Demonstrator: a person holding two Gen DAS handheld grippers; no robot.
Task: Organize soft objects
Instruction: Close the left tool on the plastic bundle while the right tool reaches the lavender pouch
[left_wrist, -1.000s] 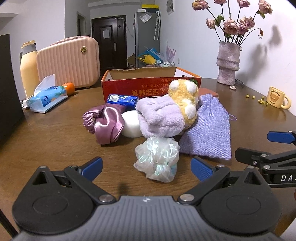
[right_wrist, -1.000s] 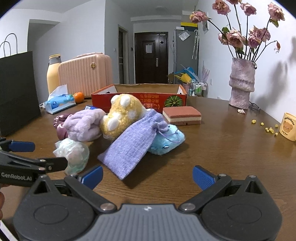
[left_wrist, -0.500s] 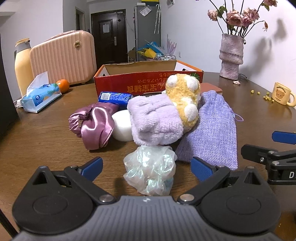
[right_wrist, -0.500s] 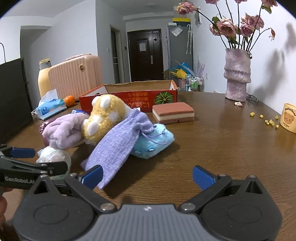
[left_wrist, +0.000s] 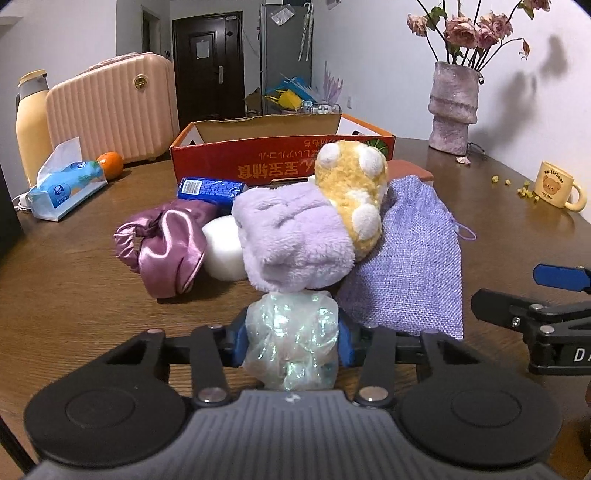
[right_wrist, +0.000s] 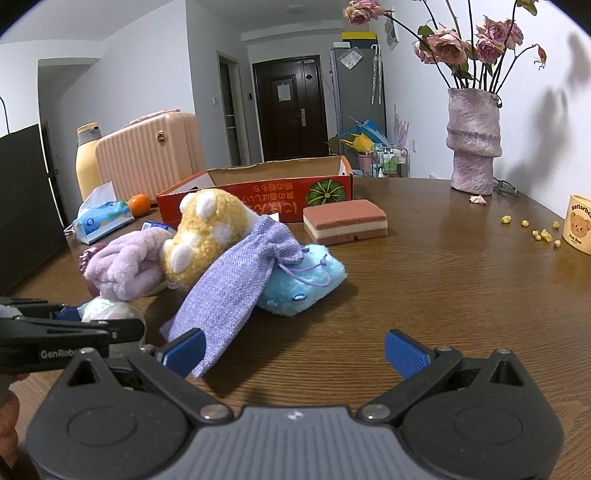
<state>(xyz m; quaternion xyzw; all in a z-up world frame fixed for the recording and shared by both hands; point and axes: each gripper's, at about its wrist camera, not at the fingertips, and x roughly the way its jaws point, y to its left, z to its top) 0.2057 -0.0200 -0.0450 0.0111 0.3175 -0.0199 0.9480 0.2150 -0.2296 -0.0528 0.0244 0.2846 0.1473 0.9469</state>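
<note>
Behind yellow plush, sponge mostly hidden; left tongs closing on scrunchie.

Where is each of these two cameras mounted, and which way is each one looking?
Left wrist: on the left gripper, facing forward along its fingers at the soft pile and red cardboard box; its jaws are closing on an iridescent scrunchie; the right gripper's finger shows at right.
Right wrist: on the right gripper, jaws open, facing the lavender drawstring pouch; the left gripper shows at left.
Shared: the pouch, yellow plush, box, vase.
</note>
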